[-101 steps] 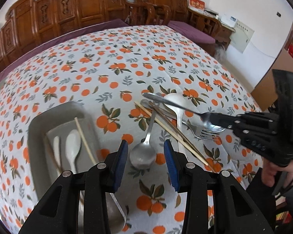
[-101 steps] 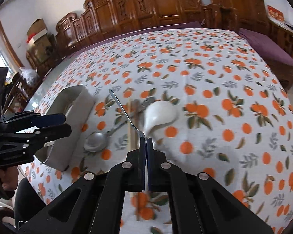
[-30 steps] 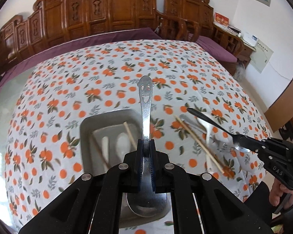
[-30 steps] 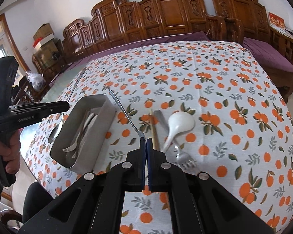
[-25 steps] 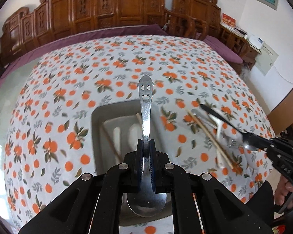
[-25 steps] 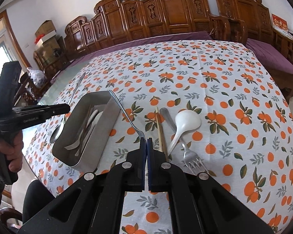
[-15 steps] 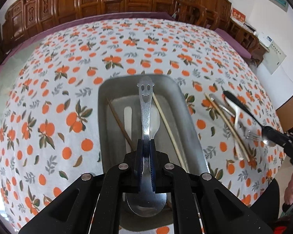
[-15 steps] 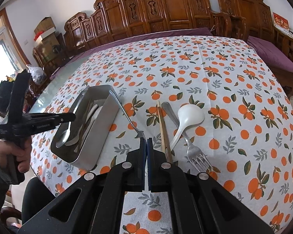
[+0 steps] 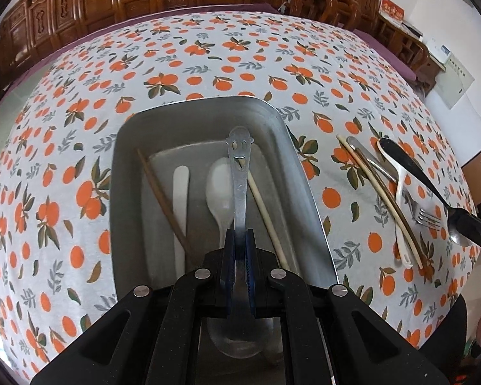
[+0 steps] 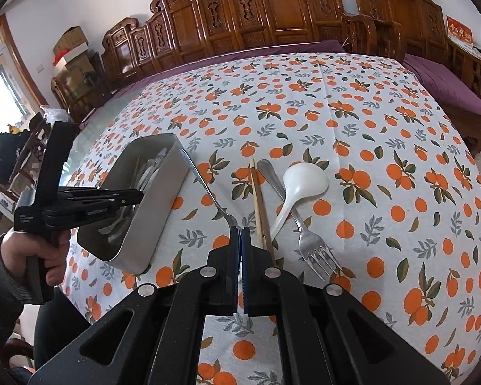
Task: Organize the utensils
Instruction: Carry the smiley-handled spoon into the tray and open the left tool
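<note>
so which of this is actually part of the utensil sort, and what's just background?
Part of the job:
- metal tray
- smiley spoon in left gripper
- metal spoon in right gripper
- fork
- white spoon
- chopsticks

Just lying about:
- tablecloth
- carved chairs
- cardboard boxes

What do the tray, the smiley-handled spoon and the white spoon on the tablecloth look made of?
Tray: brushed metal, dull grey sheen. Smiley-handled spoon, clamped in the left gripper: shiny, mirror-like metal, likely stainless steel. White spoon: glossy opaque white, ceramic or melamine; cannot tell which.
</note>
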`<action>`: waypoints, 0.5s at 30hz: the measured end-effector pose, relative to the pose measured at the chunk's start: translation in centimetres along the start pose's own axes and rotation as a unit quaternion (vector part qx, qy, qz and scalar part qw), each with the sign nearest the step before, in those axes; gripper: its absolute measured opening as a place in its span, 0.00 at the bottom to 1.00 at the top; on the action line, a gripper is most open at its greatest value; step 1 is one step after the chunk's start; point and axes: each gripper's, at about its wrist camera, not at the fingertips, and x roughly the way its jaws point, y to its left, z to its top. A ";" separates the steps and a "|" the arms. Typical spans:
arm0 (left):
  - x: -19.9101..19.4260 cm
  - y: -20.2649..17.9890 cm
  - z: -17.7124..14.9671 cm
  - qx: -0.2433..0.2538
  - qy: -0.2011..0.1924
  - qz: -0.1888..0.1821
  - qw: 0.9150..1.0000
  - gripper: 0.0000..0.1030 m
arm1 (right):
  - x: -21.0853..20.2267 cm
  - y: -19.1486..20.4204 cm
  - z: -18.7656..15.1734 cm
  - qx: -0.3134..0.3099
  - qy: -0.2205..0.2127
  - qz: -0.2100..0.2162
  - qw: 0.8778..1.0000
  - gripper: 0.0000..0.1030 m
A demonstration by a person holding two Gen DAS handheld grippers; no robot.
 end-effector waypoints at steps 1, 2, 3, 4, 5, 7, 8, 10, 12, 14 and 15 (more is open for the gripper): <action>0.1 0.0 0.0 0.000 0.001 0.001 1.000 0.05 | 0.0 0.0 0.0 0.000 0.000 0.000 1.000 0.02; 0.2 0.0 0.0 0.000 0.002 0.002 1.000 0.05 | 0.0 0.0 0.0 0.000 0.000 0.000 1.000 0.02; 0.3 0.0 0.0 0.000 0.004 0.003 1.000 0.05 | 0.0 0.0 0.0 0.000 0.000 0.000 1.000 0.02; 0.4 0.0 0.0 0.000 0.006 0.003 1.000 0.05 | 0.0 0.0 0.0 -0.001 0.000 0.000 1.000 0.02; 0.4 0.0 0.0 0.001 0.010 0.002 1.000 0.05 | 0.0 0.0 0.0 -0.001 0.000 0.000 1.000 0.02; 0.2 0.0 -0.1 0.002 0.010 0.002 1.000 0.05 | -0.1 0.2 0.0 -0.002 -0.001 0.001 1.000 0.02; -0.1 0.1 -0.1 0.002 0.004 0.003 1.000 0.06 | -0.1 0.3 0.0 -0.004 -0.002 0.001 1.000 0.02; -0.7 0.2 -0.2 -0.001 0.000 0.000 1.000 0.06 | -0.1 0.8 0.1 -0.006 -0.003 0.002 1.000 0.02; -1.6 0.5 -0.5 -0.003 -0.008 0.000 1.000 0.06 | -0.1 1.3 0.2 -0.009 -0.004 0.005 1.000 0.02; -2.7 0.7 -0.8 -0.006 -0.017 -0.003 1.000 0.06 | -0.1 2.0 0.4 -0.012 -0.005 0.007 1.000 0.02; -3.6 1.0 -1.0 -0.009 -0.025 -0.006 1.000 0.06 | -0.1 2.3 0.5 -0.014 -0.005 0.008 1.000 0.02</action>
